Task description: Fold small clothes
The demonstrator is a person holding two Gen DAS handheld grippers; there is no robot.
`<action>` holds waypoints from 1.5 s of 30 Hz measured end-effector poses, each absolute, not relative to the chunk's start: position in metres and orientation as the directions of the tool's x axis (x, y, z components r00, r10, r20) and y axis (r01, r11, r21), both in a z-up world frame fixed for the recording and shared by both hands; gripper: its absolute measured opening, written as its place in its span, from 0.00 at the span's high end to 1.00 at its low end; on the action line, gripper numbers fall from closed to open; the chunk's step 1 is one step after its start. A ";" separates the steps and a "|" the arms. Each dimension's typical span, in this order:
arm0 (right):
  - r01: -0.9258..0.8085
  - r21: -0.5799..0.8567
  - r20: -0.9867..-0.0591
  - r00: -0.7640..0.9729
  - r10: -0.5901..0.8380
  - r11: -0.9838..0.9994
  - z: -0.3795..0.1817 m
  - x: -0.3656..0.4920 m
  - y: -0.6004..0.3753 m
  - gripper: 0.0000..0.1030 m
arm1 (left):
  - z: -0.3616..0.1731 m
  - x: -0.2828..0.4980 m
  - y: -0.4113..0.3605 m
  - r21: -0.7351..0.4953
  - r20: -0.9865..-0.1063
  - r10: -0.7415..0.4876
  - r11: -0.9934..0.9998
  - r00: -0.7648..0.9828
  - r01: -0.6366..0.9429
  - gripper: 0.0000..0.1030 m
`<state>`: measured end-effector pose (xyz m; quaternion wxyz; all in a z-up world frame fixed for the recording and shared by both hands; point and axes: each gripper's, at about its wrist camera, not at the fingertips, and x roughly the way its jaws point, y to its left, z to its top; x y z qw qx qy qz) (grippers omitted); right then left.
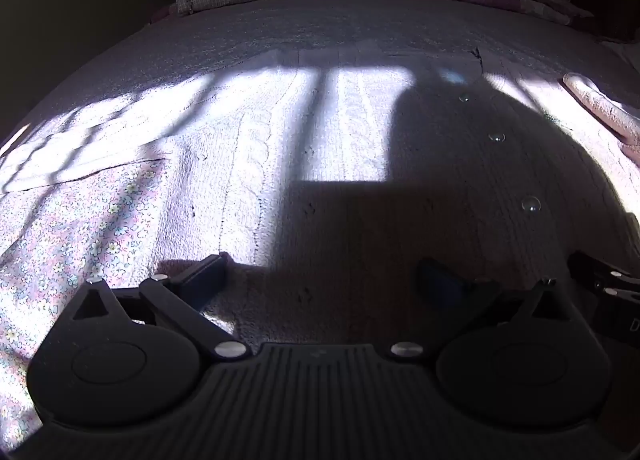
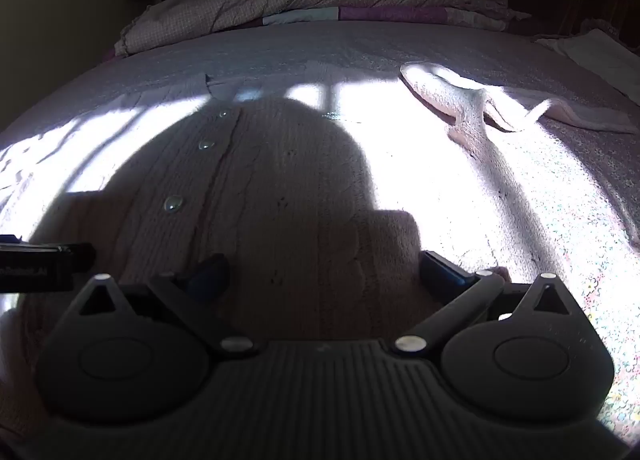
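- Both sets of jaws stand wide apart and hold nothing: the left gripper (image 1: 320, 280) and the right gripper (image 2: 326, 272) each hover low over the near part of the garment, tilted downward, with bare knit showing between the fingers.
- The task's thing is a pale pink knitted cardigan (image 1: 304, 148), spread flat and face up on the bed, directly ahead of and beneath both grippers.
- Its long axis runs from near to far, marked by a row of clear buttons (image 2: 173, 203) climbing away from the grippers toward the neckline at the far end.
- The button row lies to the right of the left gripper and to the left of the right gripper, so the two flank the garment's centre line, one over each half, about equally near to the hem.
- One sleeve (image 2: 448, 100) stretches out to the far right, well apart from the jaws; the right gripper is the nearer one to it, which in my judgement suits it for folding that sleeve inward.
- The cardigan rests on a floral bedspread (image 1: 60, 244), sunlit in patches and crossed by shadows.
- A crumpled checked quilt (image 2: 248, 4) is heaped along the far edge of the bed.
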<state>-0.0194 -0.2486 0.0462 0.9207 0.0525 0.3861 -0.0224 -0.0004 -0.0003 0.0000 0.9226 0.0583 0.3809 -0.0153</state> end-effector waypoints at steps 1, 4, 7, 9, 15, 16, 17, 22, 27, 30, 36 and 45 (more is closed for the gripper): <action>0.084 0.096 -0.710 0.704 0.010 0.992 0.046 -0.020 -0.250 0.00 | 0.000 0.000 0.000 0.093 -0.707 0.014 0.993 0.708 0.073 0.00; 0.084 0.098 -0.711 0.703 0.010 0.992 0.046 -0.019 -0.252 0.00 | 0.005 0.000 0.001 0.087 -0.710 0.011 0.994 0.705 0.073 0.00; 0.085 0.100 -0.713 0.701 0.012 0.991 0.047 -0.016 -0.255 0.00 | 0.006 0.002 0.002 0.081 -0.711 0.006 0.994 0.703 0.073 0.00; 0.085 0.099 -0.711 0.703 0.011 0.991 0.052 -0.018 -0.252 0.00 | 0.006 -0.003 0.003 0.081 -0.703 0.006 0.994 0.711 0.072 0.00; 0.080 0.082 -0.699 0.715 0.000 0.993 0.046 -0.022 -0.250 0.00 | 0.001 -0.002 0.000 0.091 -0.699 0.013 0.993 0.715 0.071 0.00; 0.080 0.082 -0.698 0.716 0.000 0.993 0.046 -0.022 -0.250 0.00 | 0.000 -0.002 0.000 0.092 -0.699 0.013 0.993 0.715 0.071 0.00; 0.080 0.081 -0.697 0.717 -0.001 0.994 0.047 -0.022 -0.249 0.00 | 0.000 -0.003 0.000 0.092 -0.699 0.013 0.993 0.715 0.071 0.00; 0.080 0.080 -0.696 0.718 -0.002 0.994 0.047 -0.023 -0.249 0.00 | 0.000 -0.003 0.000 0.093 -0.698 0.014 0.993 0.716 0.071 0.00; 0.079 0.078 -0.695 0.719 -0.003 0.994 0.047 -0.023 -0.249 0.00 | 0.000 -0.003 -0.001 0.093 -0.697 0.014 0.993 0.717 0.071 0.00; 0.079 0.077 -0.696 0.718 -0.003 0.994 0.047 -0.023 -0.248 0.00 | 0.000 -0.002 -0.001 0.093 -0.697 0.014 0.993 0.716 0.071 0.00; 0.078 0.076 -0.695 0.719 -0.004 0.994 0.047 -0.024 -0.248 0.00 | 0.000 -0.002 -0.002 0.094 -0.697 0.015 0.993 0.717 0.071 0.00; 0.077 0.075 -0.694 0.720 -0.003 0.994 0.047 -0.024 -0.248 0.00 | -0.001 -0.002 -0.002 0.095 -0.696 0.015 0.993 0.718 0.071 0.00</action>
